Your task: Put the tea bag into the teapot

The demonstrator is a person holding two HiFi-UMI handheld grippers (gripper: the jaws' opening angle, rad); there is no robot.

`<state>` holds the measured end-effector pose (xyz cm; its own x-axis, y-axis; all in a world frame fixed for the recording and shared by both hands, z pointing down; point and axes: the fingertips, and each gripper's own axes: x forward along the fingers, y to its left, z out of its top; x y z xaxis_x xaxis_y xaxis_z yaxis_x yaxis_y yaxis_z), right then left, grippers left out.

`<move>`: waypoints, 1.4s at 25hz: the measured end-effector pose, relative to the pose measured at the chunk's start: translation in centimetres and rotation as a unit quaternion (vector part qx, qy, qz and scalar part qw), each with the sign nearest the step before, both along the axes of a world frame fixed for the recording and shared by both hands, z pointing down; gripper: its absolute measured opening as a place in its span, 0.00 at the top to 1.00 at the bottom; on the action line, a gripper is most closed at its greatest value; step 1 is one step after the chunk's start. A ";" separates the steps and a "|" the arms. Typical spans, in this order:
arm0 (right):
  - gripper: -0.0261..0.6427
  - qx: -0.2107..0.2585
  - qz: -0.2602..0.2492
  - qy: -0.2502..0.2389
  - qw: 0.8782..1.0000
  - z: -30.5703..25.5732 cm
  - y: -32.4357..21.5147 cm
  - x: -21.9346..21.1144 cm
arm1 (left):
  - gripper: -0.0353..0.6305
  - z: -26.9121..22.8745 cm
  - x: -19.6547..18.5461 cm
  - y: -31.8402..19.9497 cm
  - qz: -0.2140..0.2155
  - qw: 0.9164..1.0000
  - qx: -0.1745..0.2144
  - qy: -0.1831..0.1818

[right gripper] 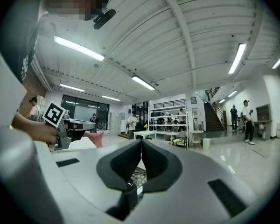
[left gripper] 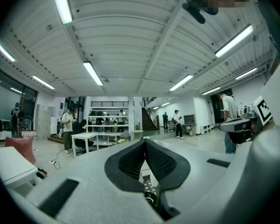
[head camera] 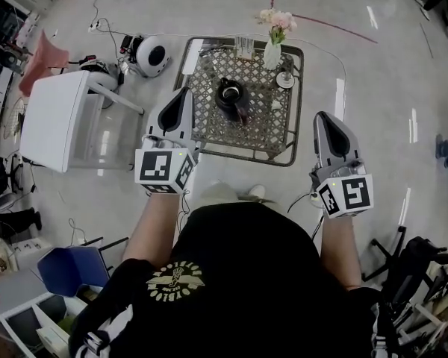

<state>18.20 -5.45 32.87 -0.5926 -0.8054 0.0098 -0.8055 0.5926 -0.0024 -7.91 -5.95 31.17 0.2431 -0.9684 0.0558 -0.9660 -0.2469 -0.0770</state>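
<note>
Reaching for the tea bag comes first, I judge, since the left gripper (head camera: 184, 94) and right gripper (head camera: 322, 118) both have their jaws pressed together on nothing. The teapot (head camera: 230, 94) sits mid-table; the tea bag I cannot pick out, though a small pale packet (head camera: 245, 48) at the far edge, left of the vase (head camera: 272, 54), may be it. Open the jaws before crossing the table (head camera: 239, 154) rim, and pass wide of the pot. Open floor lies right; the white table (head camera: 56, 121) stands well left.
</note>
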 end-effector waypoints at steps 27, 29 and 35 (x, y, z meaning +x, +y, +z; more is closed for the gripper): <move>0.94 -0.006 0.029 0.011 0.999 0.5 -7.5 -0.7 | 0.95 0.7 -0.5 -8.4 0.029 0.999 0.002 -0.017; 0.94 -0.016 0.033 0.009 0.999 1.1 -8.5 -0.9 | 0.95 1.2 -0.8 -9.3 0.029 0.999 -0.005 -0.017; 0.94 -0.036 0.040 0.011 0.998 2.6 -11.8 -2.0 | 0.95 2.2 -2.1 -12.2 0.034 0.999 -0.023 -0.021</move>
<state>16.22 -17.29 35.43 -0.5247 -0.8474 0.0818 -0.8510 0.5246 -0.0244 -10.05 -18.14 33.37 0.3042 -0.9462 0.1107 -0.9433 -0.3154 -0.1039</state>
